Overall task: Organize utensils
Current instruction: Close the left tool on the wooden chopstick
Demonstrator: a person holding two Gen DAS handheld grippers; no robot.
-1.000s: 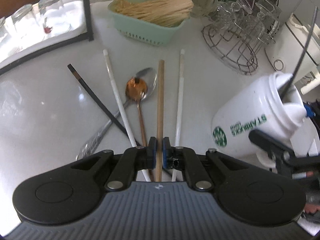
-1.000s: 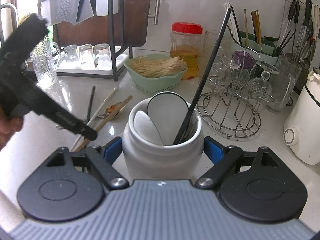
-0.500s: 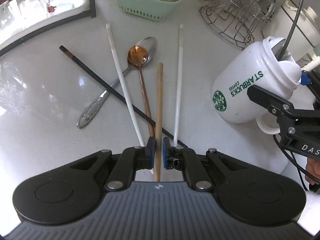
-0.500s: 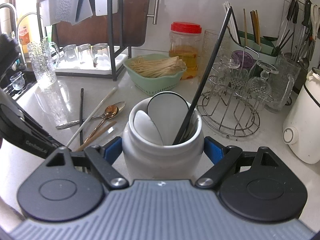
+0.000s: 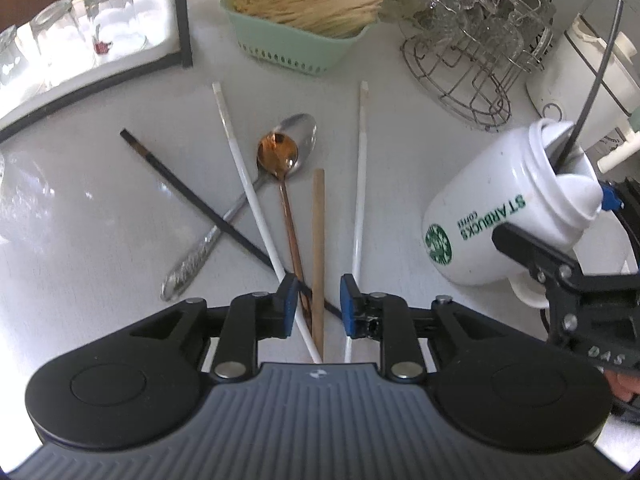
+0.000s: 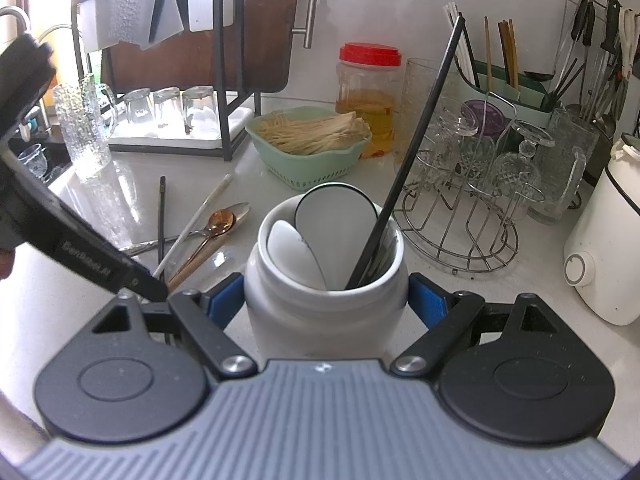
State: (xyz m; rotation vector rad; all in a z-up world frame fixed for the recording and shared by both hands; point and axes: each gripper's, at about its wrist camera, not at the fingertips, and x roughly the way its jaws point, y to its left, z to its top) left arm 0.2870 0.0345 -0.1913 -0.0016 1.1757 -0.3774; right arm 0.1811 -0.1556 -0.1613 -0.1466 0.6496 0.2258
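My left gripper (image 5: 318, 306) hovers over the utensils on the white counter, its jaws opening. A wooden chopstick (image 5: 318, 240) lies between the blue pads, and neither pad touches it. Around it lie two white chopsticks (image 5: 244, 168) (image 5: 360, 184), a black chopstick (image 5: 180, 184), a copper spoon (image 5: 278, 152) and a silver spoon (image 5: 224, 220). My right gripper (image 6: 326, 302) is shut on a white Starbucks mug (image 6: 324, 312), seen tilted in the left wrist view (image 5: 492, 216). The mug holds a black chopstick (image 6: 412, 152) and white spoons (image 6: 296, 252).
A green basket of sticks (image 5: 304, 40) stands behind the utensils. A wire glass rack (image 6: 460, 220) is to the right, with a white appliance (image 6: 604, 248) beyond it. A tray of upturned glasses (image 5: 80, 40) sits at the back left. A red-lidded jar (image 6: 368, 92) stands by the wall.
My left gripper was shut on the wooden chopstick; its pads have now parted and let it go. The right gripper and the mug have stayed put.
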